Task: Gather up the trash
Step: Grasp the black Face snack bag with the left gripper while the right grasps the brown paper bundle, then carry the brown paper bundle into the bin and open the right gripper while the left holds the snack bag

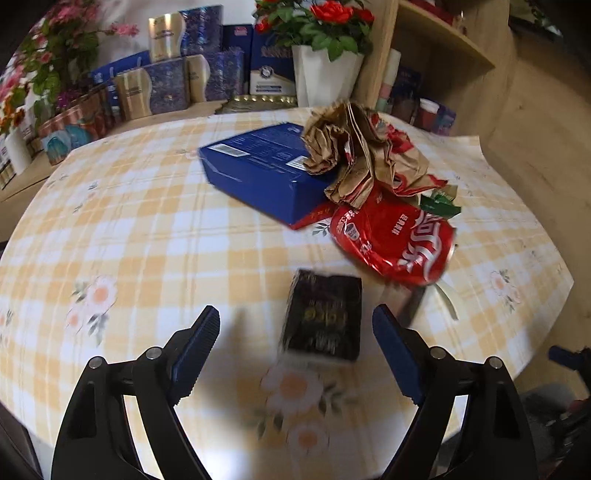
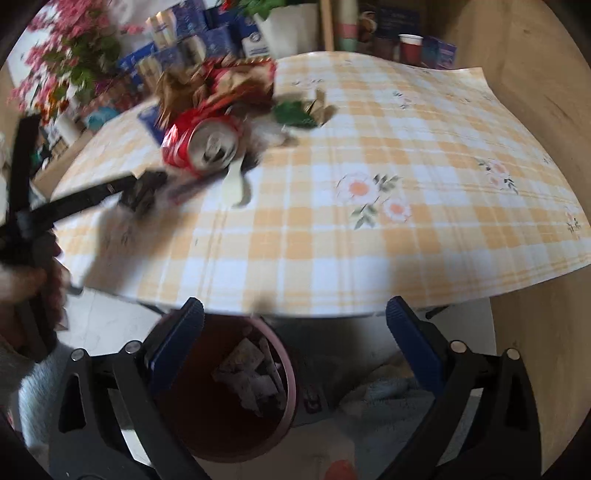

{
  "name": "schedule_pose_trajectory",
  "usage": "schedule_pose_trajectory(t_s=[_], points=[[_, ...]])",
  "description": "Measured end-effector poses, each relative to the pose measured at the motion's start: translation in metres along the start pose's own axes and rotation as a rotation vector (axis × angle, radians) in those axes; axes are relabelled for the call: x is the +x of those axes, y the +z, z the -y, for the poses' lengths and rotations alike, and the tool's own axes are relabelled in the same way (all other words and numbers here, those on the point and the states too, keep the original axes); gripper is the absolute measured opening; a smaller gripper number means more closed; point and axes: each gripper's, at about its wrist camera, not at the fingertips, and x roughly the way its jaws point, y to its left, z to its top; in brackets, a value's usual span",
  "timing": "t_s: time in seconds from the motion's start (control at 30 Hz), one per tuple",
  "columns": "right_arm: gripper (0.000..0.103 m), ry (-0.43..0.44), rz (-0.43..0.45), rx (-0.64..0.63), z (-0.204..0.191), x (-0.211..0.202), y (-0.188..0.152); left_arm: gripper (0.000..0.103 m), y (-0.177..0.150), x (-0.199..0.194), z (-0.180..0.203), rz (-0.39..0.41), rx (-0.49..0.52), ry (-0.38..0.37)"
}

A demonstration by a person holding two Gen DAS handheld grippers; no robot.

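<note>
A: Left gripper [image 1: 295, 328] status?
B: Fingers spread wide, nothing pinched. A small dark box [image 1: 322, 320] lies flat on the counter [image 1: 147, 229] between the tips, clear of both pads. Blurred, so its label can't be read.

A: Other trash?
B: Crushed red soda can [image 1: 393, 242] on its side at 1 o'clock from the dark box, near it. Crumpled brown paper bag [image 1: 354, 155] at 12 o'clock of the can, touching it, leaning on a blue carton [image 1: 258, 173]. Green scrap [image 1: 441, 205] just past the can at 2 o'clock.

A: Right gripper [image 2: 295, 321]?
B: Fingers also spread, holding nothing. It hangs off the counter's near edge, above a round red-rimmed bin [image 2: 288, 373] on the floor. Bin holds crumpled pale wrappers [image 2: 251, 373].

A: Counter from that side?
B: Checked yellow-and-white cloth with flowers. The can's open end faces the camera at 11 o'clock; a pale strip [image 2: 234, 184] lies just in front of it. The left tool's black frame reaches in from 9 o'clock, with a person's hand [image 2: 22, 284] on it.

A: Background?
B: White pot of red roses [image 1: 325, 22], stacked blue and gold boxes [image 1: 177, 59], wooden shelf [image 1: 443, 37].
</note>
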Motion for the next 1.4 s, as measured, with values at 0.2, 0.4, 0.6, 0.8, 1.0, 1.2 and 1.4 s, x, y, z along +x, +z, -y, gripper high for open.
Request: schedule_pose_trajectory(t_s=[0.2, 0.4, 0.6, 0.8, 1.0, 1.2, 1.4], points=[[0.097, 0.015, 0.044, 0.002, 0.009, -0.006, 0.019, 0.083, 0.007, 0.020, 0.001, -0.049, -0.003, -0.042], [0.097, 0.004, 0.123, -0.158, -0.013, -0.014, 0.044, 0.037, 0.006, 0.017, 0.004, -0.082, 0.091, -0.044], [0.080, -0.018, 0.232, -0.320, -0.045, -0.015, 0.095, 0.031, 0.014, -0.029, -0.022, 0.016, 0.051, -0.087], [0.051, -0.007, 0.252, -0.437, -0.083, 0.021, 0.151, 0.031, 0.004, -0.078, -0.048, 0.146, -0.087, -0.113], [0.042, 0.021, 0.180, -0.443, -0.106, 0.062, 0.182, 0.031, -0.012, -0.102, -0.072, 0.182, -0.219, -0.132], [0.042, 0.000, 0.136, -0.504, -0.125, 0.083, 0.185, 0.031, -0.023, -0.111, -0.084, 0.186, -0.276, -0.133], [0.036, -0.049, 0.120, -0.531, -0.143, 0.100, 0.194, 0.031, -0.029, -0.111, -0.082, 0.186, -0.264, -0.142]])
